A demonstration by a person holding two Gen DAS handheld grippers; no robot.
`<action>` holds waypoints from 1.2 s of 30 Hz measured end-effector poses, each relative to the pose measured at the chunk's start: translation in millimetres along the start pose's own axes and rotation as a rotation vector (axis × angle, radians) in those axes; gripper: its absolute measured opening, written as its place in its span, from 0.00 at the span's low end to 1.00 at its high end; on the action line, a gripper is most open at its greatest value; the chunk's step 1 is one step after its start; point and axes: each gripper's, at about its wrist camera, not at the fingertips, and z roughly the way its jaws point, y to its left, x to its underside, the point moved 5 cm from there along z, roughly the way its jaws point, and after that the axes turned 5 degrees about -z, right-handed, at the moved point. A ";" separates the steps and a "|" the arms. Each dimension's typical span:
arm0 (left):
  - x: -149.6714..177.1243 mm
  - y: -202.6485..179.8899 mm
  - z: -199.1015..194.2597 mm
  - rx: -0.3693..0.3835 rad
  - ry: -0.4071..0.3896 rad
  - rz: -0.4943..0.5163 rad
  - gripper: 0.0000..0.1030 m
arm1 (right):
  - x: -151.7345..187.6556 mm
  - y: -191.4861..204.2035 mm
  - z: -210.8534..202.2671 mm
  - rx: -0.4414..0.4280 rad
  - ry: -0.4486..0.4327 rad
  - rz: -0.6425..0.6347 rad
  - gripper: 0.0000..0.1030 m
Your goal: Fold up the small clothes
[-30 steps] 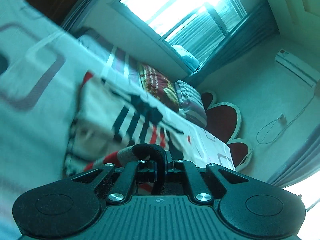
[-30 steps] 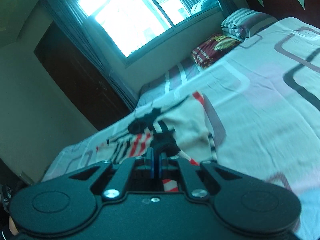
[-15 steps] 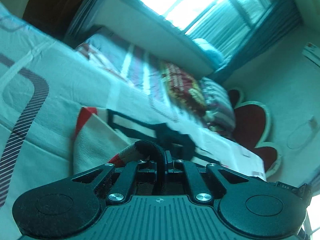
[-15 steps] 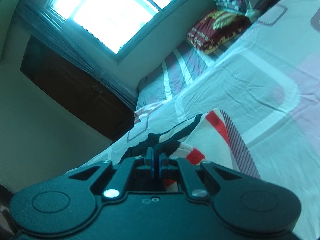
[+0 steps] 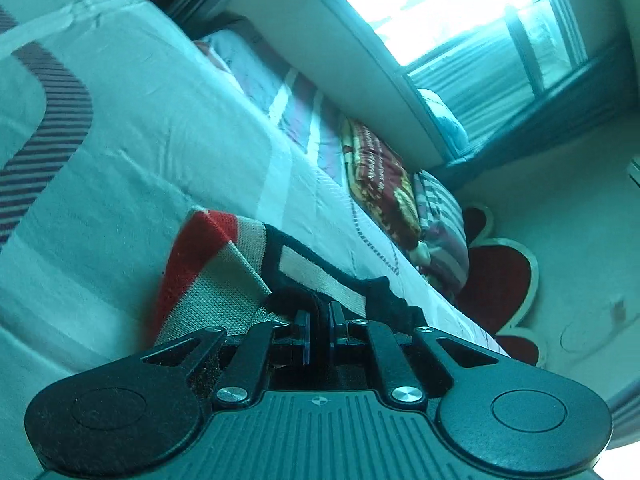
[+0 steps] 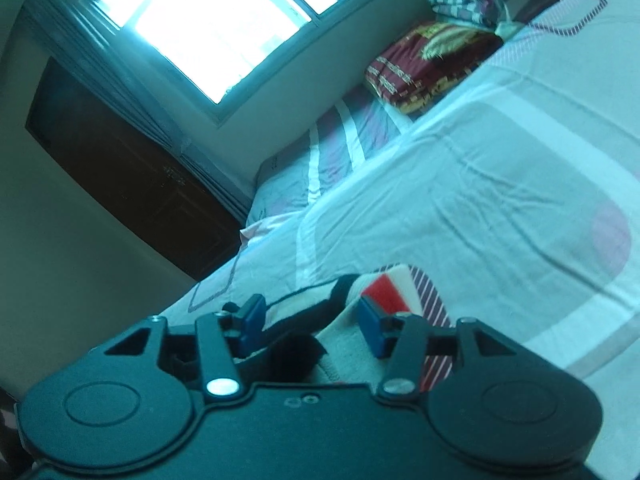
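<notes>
A small knitted garment (image 5: 224,280) in cream, red and black lies on the bed sheet (image 5: 160,152), right in front of both grippers. My left gripper (image 5: 319,320) is shut on a black edge of the garment, which bulges up around its fingertips. In the right wrist view the same garment (image 6: 384,292) shows its red and cream corner on the sheet (image 6: 480,200). My right gripper (image 6: 312,316) is low over it and its jaws are opening. The blue pads (image 6: 370,328) stand apart, and a dark fold of the garment lies loose between them, untouched.
A red patterned blanket (image 5: 380,184) and a striped pillow (image 5: 440,220) lie at the head of the bed, by the red headboard (image 5: 496,280). A bright window (image 6: 208,20) and a dark wooden cabinet (image 6: 120,168) stand beyond the bed. Patterned sheet stretches around the garment.
Both grippers have come down and forward with the garment's edge, which now lies low on the sheet. The right gripper's jaws have parted and released the edge. The left stays shut.
</notes>
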 end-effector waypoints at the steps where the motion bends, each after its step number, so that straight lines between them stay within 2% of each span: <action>1: 0.8 -2.0 -1.8 0.010 -0.003 0.013 0.06 | -2.5 -0.9 -3.6 -0.012 -0.011 -0.005 0.50; 2: 0.8 -2.8 -3.7 0.016 -0.006 0.020 0.07 | -4.2 -1.0 -6.5 -0.020 -0.017 -0.010 0.50; 3: -3.4 -1.1 -3.0 0.018 -0.012 0.023 0.23 | -5.5 -0.4 -9.4 -0.024 -0.021 -0.019 0.50; 4: -5.8 -0.9 -4.7 0.021 -0.030 0.025 0.55 | -7.3 1.3 -12.8 -0.025 -0.023 -0.040 0.50; 6: -10.7 -5.3 -15.3 0.018 -0.099 0.043 0.76 | -7.9 5.2 -16.7 0.004 -0.002 -0.110 0.47; 9: -17.9 -18.4 -28.1 -0.023 -0.097 0.148 0.76 | -3.9 16.0 -25.8 0.078 0.042 -0.285 0.46; 12: -15.9 -37.3 -28.9 -0.228 -0.041 0.471 0.76 | 8.4 26.3 -26.3 0.109 0.102 -0.465 0.46; 13: -12.0 -42.7 -24.5 -0.264 0.000 0.565 0.76 | 11.5 30.0 -22.2 0.107 0.117 -0.509 0.46; 15: -2.7 -54.4 -10.7 -0.291 0.068 0.695 0.72 | 15.8 39.6 -14.1 0.096 0.129 -0.579 0.46; 17: 3.1 -62.5 7.5 -0.286 0.107 0.772 0.72 | 17.2 51.3 -0.5 0.084 0.139 -0.650 0.45; 18: 3.6 -64.0 18.9 -0.309 0.114 0.800 0.72 | 16.2 55.3 8.0 0.095 0.140 -0.679 0.45; 20: 2.1 -62.4 37.0 -0.349 0.123 0.807 0.67 | 10.6 60.4 22.2 0.101 0.137 -0.679 0.41; 21: 1.0 -64.7 41.6 -0.350 0.123 0.785 0.58 | 7.1 59.9 28.6 0.084 0.150 -0.646 0.31; 22: -0.2 -63.1 45.5 -0.339 0.121 0.758 0.48 | 3.9 57.6 35.2 0.077 0.165 -0.612 0.24; 25: -5.5 -65.9 49.7 -0.335 0.103 0.740 0.36 | 0.4 52.0 43.9 0.066 0.174 -0.560 0.25; 27: -7.1 -61.3 46.3 -0.317 0.102 0.722 0.32 | 1.7 50.6 45.4 0.035 0.183 -0.540 0.34; 28: -5.9 -58.3 45.4 -0.300 0.101 0.721 0.32 | 1.3 48.9 44.0 0.028 0.182 -0.532 0.35; 32: -2.6 -55.7 52.3 -0.298 0.101 0.753 0.32 | 4.3 44.5 48.0 0.040 0.194 -0.525 0.34; 36: -4.1 -58.4 59.0 -0.310 0.097 0.744 0.31 | 6.9 48.6 56.7 0.052 0.212 -0.546 0.33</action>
